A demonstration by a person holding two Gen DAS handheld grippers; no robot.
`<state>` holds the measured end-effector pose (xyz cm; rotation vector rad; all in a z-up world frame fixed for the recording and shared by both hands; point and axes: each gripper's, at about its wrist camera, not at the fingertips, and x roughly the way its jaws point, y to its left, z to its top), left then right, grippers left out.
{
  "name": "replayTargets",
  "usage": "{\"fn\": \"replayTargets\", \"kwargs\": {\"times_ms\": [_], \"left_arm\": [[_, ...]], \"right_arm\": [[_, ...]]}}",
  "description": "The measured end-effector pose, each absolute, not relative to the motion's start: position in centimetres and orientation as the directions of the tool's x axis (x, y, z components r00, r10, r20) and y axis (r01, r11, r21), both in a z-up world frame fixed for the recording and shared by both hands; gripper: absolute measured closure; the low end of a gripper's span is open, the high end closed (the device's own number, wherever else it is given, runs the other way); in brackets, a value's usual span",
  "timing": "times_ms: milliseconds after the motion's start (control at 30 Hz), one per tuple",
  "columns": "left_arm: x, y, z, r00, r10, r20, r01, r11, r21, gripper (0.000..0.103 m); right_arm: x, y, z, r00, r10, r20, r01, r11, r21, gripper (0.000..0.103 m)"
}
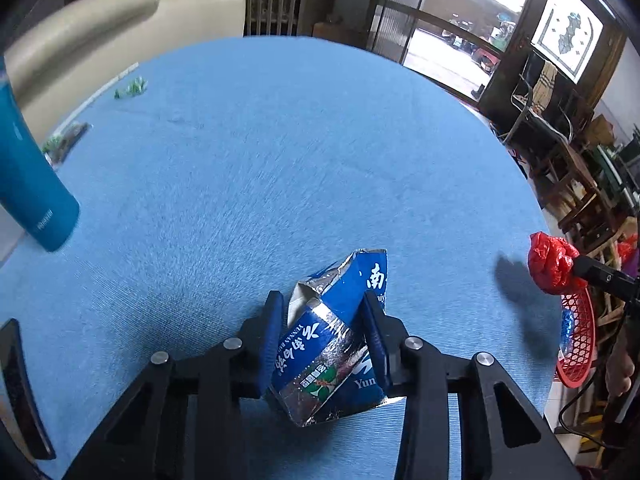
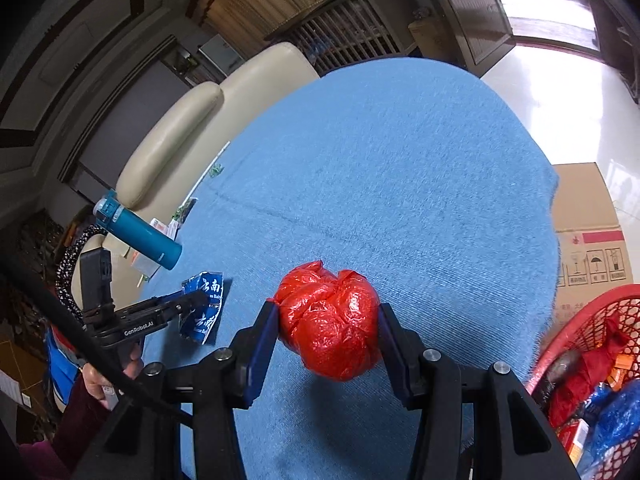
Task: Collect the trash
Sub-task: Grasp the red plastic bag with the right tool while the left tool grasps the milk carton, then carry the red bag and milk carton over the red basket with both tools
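Your left gripper is clamped on the crushed blue carton, both blue pads pressing its silver-creased sides. The carton's long axis runs away from you along the fingers, its torn open end pointing toward the middle of the table and its folded base lying back between the finger mounts. It sits low over the blue cloth near the table's near edge; whether it touches the cloth, you cannot tell.

Your right gripper is grasping the red plastic bag ball, the jaws partly spread with a pad against each side of it. The ball is roughly round, so it shows no clear long axis; its gathered folds face up and away from you. It is held above the cloth close to the table's right edge, near the red basket that stands just off that edge with other rubbish inside.

A teal bottle stands by the table's left edge, and small green wrappers lie along the far left edge.
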<state>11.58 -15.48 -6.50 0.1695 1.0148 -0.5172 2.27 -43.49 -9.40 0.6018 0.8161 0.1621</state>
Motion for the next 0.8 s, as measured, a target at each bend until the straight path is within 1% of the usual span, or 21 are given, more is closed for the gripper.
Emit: {"fn": "replayTargets", "kwargs": {"times_ms": [233,333,467,800], "left_arm": [[8.0,-18.4,-3.1,0.461,-0.353,-0.814,0.541,0.839,-0.058,0.062],[6.5,-19.6,-1.3,0.469,-0.377,-0.799,0.568,0.821,-0.054,0.062],[4.6,-21.5,0.2,0.489,-0.378,-0.786,0.593,0.805,-0.018,0.062],[1.7,-24.0,1.9,0.494,-0.399,-0.773,0.649,0.760,0.022,0.062]], "right_arm": [[-0.3,-45.4,-8.5,0.733,0.350,-0.584,0.090,0.801,0.592,0.051],[-1.7,-46.4,-8.0,0.754,0.333,-0.566,0.098,0.795,0.598,0.051],[-4.0,-48.3,-7.5,0.782,0.307,-0.542,0.117,0.782,0.612,0.051],[-9.2,-52.1,-5.9,0.838,0.250,-0.485,0.144,0.755,0.639,0.051]]}}
